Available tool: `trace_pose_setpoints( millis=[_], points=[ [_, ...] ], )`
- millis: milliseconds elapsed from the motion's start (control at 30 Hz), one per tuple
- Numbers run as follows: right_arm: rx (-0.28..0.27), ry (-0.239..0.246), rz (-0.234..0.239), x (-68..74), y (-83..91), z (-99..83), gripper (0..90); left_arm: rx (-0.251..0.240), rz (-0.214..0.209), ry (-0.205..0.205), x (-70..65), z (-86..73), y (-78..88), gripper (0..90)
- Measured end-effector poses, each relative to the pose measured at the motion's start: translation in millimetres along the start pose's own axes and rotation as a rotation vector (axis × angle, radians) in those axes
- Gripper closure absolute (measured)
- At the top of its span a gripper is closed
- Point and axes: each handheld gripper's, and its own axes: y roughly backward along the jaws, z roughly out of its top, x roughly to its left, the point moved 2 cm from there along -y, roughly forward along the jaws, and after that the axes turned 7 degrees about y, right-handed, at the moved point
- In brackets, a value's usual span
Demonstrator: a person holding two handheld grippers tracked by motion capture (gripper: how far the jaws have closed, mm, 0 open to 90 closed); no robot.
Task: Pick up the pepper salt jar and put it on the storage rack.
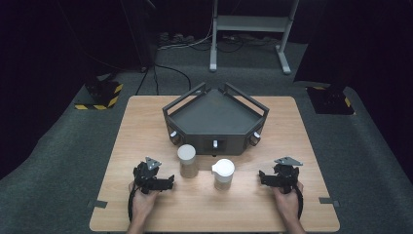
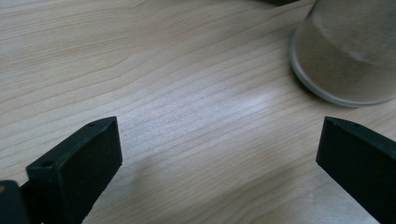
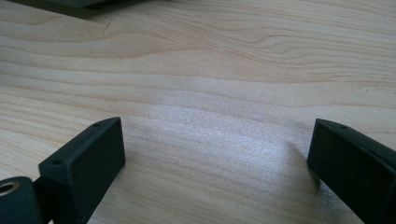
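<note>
Wooden table (image 1: 146,122) under a spotlight, dark carpeted room all round, so not much to distract. Taking the lidded jar (image 1: 187,160) as my landmark, since it's the thing closest to getting grabbed.

Nearest the person, below and to the left of the jar, sits the left gripper (image 1: 168,181), held low over the wood. Its jaws stand wide apart with nothing between them; in the left gripper view the bare grain fills the gap and the jar's base (image 2: 345,56) sits just past the right-hand jaw, near but not touching. Further off to the jar's right, at about the same depth, is the right gripper (image 1: 263,178), also spread wide over bare table (image 3: 210,93), well away from anything.

Just right of the jar stands a second container (image 1: 223,174) with a white spouted lid, the two close together but apart. Behind the jar, just beyond it, is the dark grey tray (image 1: 214,117) with railed sides and little knobs along its front wall. Beyond that, floor cables and a metal stand.

My read: the left side is lining up for the jar. To do it well I'd swing the jaws round so the jar sits centred between them rather than off one tip, come in low on the body below the lid, keep it upright, and close gently so it doesn't bump its neighbour.
</note>
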Motion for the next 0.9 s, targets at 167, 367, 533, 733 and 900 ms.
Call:
trace_pose_setpoints(
  millis=[167,367,533,733,900],
  points=[
    [-0.001,0.000,0.000,0.0,0.0,-0.1,3.6,-0.002,-0.019,-0.021,-3.0,1.6,3.1,0.3],
    [-0.001,0.000,-0.001,0.1,-0.1,-0.1,3.6,0.005,-0.060,-0.056,-10.2,4.9,2.7,0.5],
    [-0.001,0.000,0.000,0.1,-0.1,-0.1,3.6,0.004,-0.083,-0.071,-14.6,8.0,1.7,0.7],
    [-0.001,0.000,-0.001,0.1,0.0,-0.1,3.6,0.002,-0.110,-0.087,-20.4,12.2,-2.2,1.2],
    [0.000,0.000,-0.001,0.2,0.0,-0.1,3.6,-0.002,-0.124,-0.093,-24.8,14.7,-5.0,1.4]
  ],
)
